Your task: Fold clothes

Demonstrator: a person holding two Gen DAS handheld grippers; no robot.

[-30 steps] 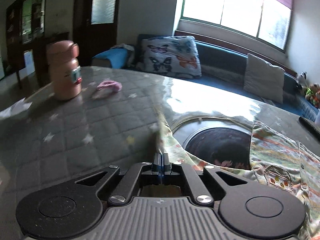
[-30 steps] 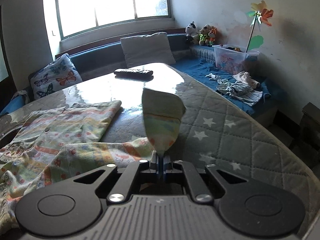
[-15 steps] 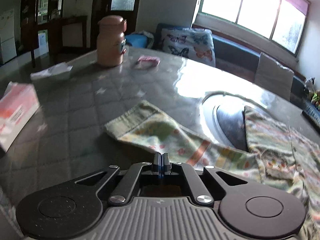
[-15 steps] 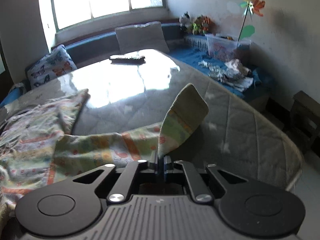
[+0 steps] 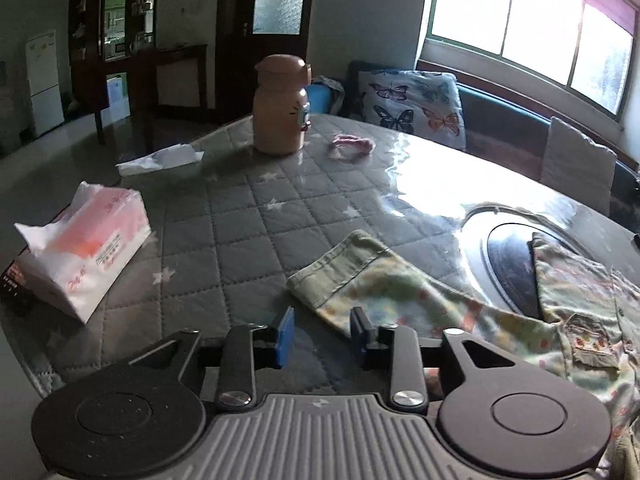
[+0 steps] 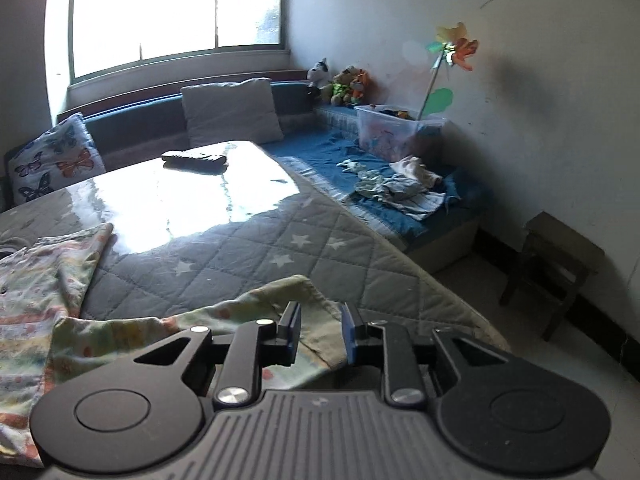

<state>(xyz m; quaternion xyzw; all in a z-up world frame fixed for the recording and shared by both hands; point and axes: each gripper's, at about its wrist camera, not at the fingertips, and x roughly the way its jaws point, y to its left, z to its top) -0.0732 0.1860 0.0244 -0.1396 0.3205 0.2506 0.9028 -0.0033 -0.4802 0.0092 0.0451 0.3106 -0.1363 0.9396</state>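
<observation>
A grey star-quilted table (image 5: 240, 216) filled the room before a window bench (image 6: 248, 96). The patterned garment (image 5: 400, 292) lay flat on it, a sleeve end near each edge. The left gripper (image 5: 322, 334) and right gripper (image 6: 320, 330) stood spread, holding nothing. The tissue pack (image 5: 84, 248) bore unreadable print.

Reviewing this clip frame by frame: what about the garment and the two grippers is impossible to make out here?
- Left wrist view: the printed garment runs off the right edge, so its full shape is cut off; the left gripper body hides the near sleeve edge.
- Right wrist view: the right gripper body covers the near sleeve cuff.
- Pink item beside the bottle: too small to identify.
</observation>
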